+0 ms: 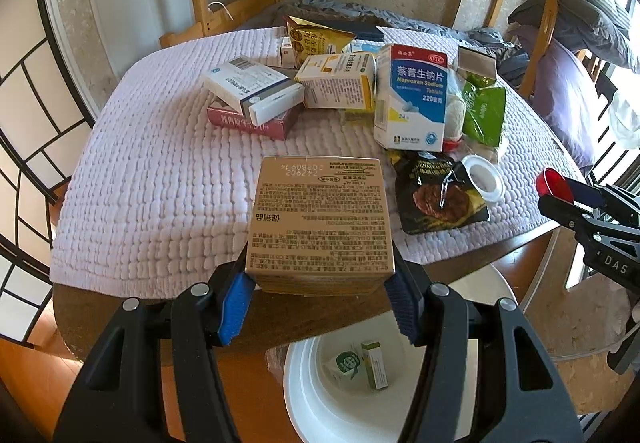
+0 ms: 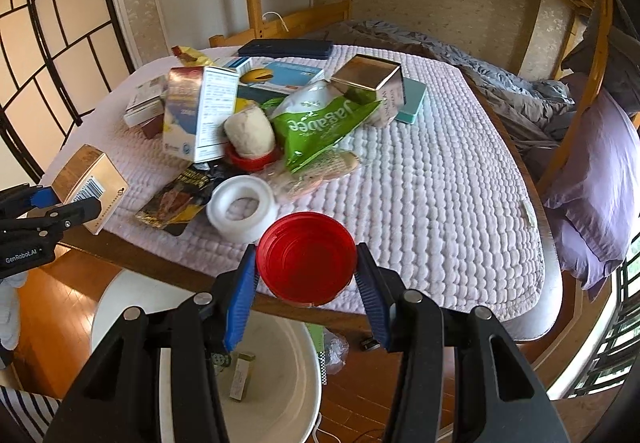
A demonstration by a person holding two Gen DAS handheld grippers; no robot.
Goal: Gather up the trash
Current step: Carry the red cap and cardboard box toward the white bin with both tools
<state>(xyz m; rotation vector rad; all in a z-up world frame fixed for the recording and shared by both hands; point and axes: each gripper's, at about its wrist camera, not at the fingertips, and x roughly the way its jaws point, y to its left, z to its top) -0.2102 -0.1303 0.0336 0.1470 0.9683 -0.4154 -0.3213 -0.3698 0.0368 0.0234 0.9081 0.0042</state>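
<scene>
- Quilted table (image 1: 160, 163) is cluttered with trash; white bin (image 1: 320, 403) sits below.
- Left gripper (image 1: 320, 283) clamps my gold box (image 1: 320, 219), right gripper (image 2: 306, 275) pinches the red lid (image 2: 306, 257).
- I judge carrying's underway; next, move both over the bin and release.

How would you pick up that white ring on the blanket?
Take the white ring by one side of its rim, coming straight down from above. It lies flat with its hole facing up, so one jaw can drop into the hole and the other outside the wall.

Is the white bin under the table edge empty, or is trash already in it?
Not empty. The white bin holds a small green-and-white box and a white packet on its bottom.
</scene>
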